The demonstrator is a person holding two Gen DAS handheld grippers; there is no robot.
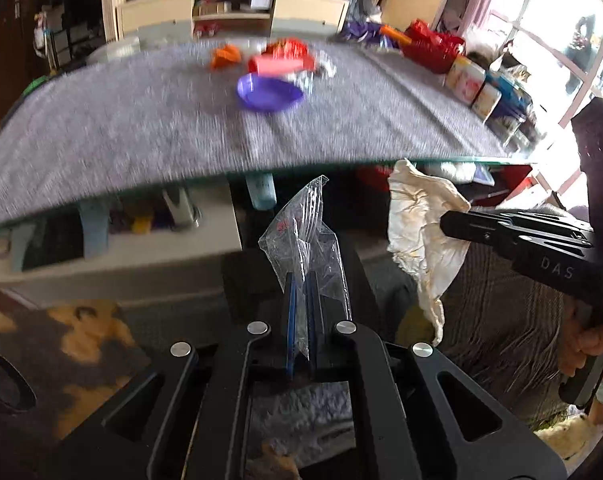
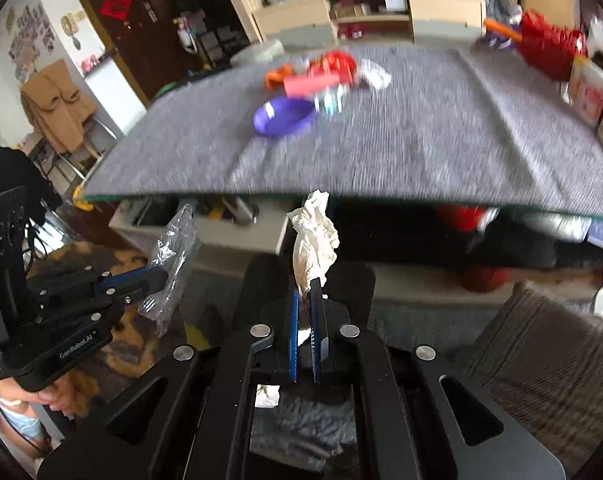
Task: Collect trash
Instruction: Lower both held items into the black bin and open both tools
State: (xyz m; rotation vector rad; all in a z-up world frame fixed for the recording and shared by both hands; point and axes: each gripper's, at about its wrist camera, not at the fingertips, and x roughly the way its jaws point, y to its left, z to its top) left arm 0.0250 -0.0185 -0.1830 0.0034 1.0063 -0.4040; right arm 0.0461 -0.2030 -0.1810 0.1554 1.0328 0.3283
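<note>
Our left gripper had its fingers clamped on a crinkled clear plastic bag; our right gripper pinched a crumpled cream paper wrapper, below the grey-clothed table.

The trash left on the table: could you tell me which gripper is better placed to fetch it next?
Neither yet. The left gripper is shut on a clear plastic bag, the right gripper on a crumpled tissue, both off the table's near edge. Whichever unloads first; the wrappers lie roughly central.
</note>
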